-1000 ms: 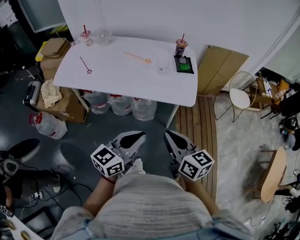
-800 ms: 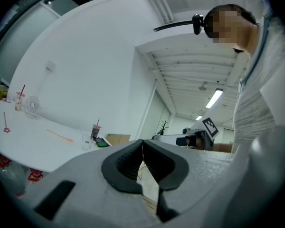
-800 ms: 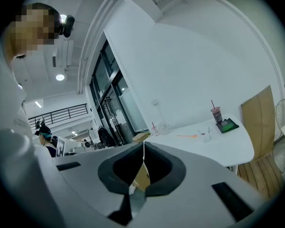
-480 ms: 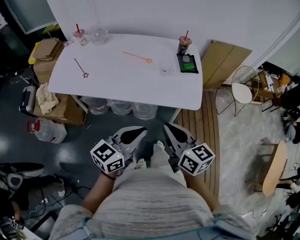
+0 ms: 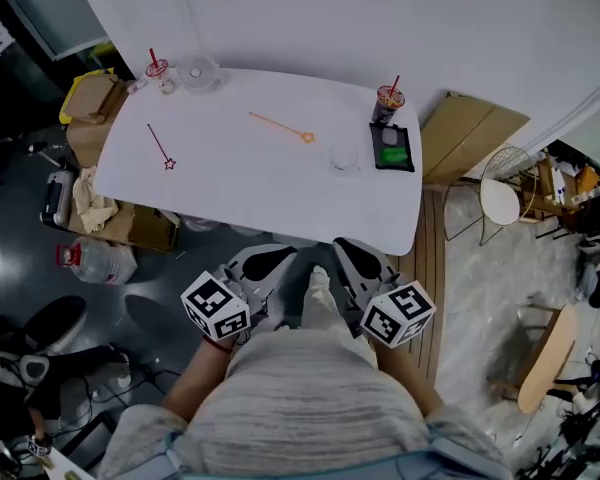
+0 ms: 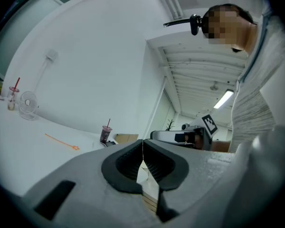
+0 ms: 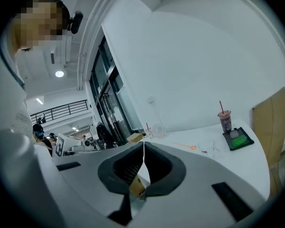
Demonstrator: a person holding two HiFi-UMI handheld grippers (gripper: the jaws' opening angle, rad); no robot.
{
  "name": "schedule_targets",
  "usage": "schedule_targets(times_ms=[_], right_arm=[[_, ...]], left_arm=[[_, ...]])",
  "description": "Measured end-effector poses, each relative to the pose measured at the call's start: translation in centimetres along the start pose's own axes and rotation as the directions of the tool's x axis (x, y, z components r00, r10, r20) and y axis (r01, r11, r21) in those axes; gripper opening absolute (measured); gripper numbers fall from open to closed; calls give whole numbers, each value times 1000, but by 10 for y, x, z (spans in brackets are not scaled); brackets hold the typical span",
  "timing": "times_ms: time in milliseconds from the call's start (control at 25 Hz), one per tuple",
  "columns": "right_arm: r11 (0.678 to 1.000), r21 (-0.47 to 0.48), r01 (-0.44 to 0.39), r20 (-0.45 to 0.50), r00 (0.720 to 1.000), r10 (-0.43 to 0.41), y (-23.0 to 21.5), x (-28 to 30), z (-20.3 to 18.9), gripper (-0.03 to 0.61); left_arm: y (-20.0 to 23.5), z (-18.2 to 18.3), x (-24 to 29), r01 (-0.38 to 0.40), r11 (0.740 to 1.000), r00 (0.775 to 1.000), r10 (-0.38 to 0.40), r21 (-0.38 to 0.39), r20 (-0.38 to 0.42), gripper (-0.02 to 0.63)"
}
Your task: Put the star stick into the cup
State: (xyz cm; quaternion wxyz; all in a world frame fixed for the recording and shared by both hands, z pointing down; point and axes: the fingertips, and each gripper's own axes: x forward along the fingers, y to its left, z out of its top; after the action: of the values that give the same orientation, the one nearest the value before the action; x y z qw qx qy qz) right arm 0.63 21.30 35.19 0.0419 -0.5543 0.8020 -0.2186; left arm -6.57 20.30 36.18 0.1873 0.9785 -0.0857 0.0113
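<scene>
White table (image 5: 270,193) sat nearer than a second earlier; the person had walked up, nothing grasped yet; thin orange star stick (image 5: 280,126) lay mid-table, left of the clear plastic cup (image 5: 345,158), apart; left gripper (image 5: 265,265) and right gripper (image 5: 358,264) were held near the torso, pointing tableward, jaws together, empty.

Head view is kinda dim and washed out: the white bench (image 5: 240,178) is the brightest patch, while the floor (image 5: 20,258) goes nearly black with faint sheen. Both gripper views are heavily fisheyed with dark rounded corners, lit by a ceiling strip light (image 6: 223,99) and a round lamp (image 7: 60,73), with the close foreground looking soft.
</scene>
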Motion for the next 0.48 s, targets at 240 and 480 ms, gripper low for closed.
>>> schedule_targets(times_ms=[240, 480], right_arm=[[999, 27, -24, -30, 999, 25, -56, 35, 27, 11], [997, 26, -67, -45, 997, 68, -94, 56, 51, 11]], left_arm=[[41, 25, 57, -25, 1000, 1000, 25, 0, -4, 15], [68, 42, 97, -65, 998, 998, 65, 5, 0, 15]])
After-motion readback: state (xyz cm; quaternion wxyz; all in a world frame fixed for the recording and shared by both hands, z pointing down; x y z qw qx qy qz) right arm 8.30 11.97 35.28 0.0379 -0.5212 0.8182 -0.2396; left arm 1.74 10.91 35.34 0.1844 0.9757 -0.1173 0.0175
